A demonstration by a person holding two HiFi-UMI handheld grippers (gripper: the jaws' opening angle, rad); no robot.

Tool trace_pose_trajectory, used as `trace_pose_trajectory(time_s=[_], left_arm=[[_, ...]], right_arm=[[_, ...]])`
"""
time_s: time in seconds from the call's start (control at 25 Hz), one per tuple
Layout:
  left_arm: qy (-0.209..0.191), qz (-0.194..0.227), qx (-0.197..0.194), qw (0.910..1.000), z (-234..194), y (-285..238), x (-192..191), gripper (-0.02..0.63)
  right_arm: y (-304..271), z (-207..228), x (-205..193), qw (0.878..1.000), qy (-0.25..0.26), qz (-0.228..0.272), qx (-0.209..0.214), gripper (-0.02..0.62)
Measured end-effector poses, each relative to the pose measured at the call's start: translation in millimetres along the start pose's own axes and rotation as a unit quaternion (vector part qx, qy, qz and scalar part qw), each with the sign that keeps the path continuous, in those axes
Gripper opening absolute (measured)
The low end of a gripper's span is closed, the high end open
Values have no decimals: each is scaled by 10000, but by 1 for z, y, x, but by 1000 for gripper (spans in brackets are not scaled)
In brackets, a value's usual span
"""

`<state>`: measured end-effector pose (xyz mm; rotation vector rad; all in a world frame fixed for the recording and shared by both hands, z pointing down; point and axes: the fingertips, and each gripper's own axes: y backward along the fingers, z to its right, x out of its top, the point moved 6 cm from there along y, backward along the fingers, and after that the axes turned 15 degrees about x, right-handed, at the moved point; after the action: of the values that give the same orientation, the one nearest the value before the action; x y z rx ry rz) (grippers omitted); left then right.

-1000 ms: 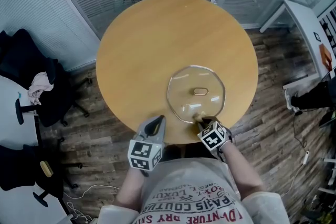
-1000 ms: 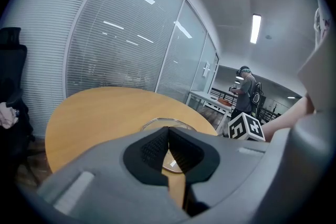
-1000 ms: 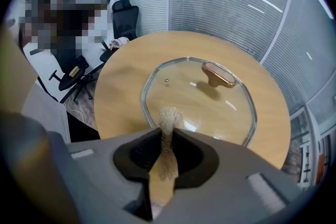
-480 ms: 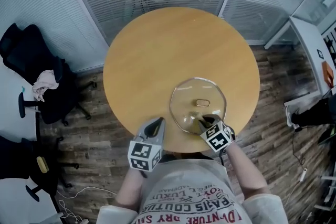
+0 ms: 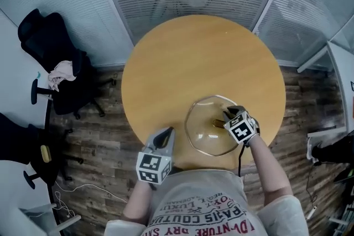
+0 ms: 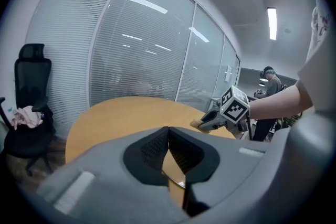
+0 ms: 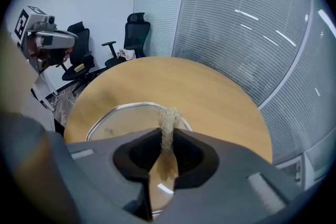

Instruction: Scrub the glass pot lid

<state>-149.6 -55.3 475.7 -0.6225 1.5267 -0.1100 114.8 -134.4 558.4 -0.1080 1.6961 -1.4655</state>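
"Watching that glass lid (image 5: 214, 125), what worries you?"

"It lies flat on the tabletop (image 5: 188, 58), close to the near edge, and nothing pins it. The left tool (image 5: 164, 135) is closed on nothing, held just off that edge, beside the lid and apart from it. A firm scrubbing stroke toward the body could skate the glass off the wood, I'd judge."

"And the right tool (image 5: 228, 115)?"

"Closed on a tan scrubber (image 7: 168, 124), pinched as a thin strip with a fuzzy tip poking past the jaws. Press hard sideways and that strip may fold or drag out of the grip. Then bare jaw tips would meet glass."

"Is the scrubber on the lid?"

"Over its right part, near the middle. Whether it touches, I cannot tell."

"How are the arms set?"

"The right forearm reaches forward from the body, across the lid's near rim, tool angled down and inward. The left forearm is tucked short, its tool aimed out across the tabletop."
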Motion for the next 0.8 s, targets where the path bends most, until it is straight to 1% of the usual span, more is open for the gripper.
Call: trace_pose_trajectory(time_s=[0.08,0.16,0.36,0.6,0.8], left_arm=[[78,-74,163,9998,-1,-3,-2,8],[146,-160,327,9992,-3,-6,-5,8],[240,-292,629,9973,-5,-10,-11,6],[391,-255,697,9965,-3,-15,-13,8],[431,-258,762,9958,-4,-22,-10,8]], right_arm=[[-14,18,-4,9997,-11,-176,140,64],[-29,32,-9,9990,-161,-321,270,64],[-55,56,-17,9972,-297,-581,373,64],[-77,65,-21,9951,-295,-782,536,64],[-82,69,-7,9961,-98,-726,498,64]])
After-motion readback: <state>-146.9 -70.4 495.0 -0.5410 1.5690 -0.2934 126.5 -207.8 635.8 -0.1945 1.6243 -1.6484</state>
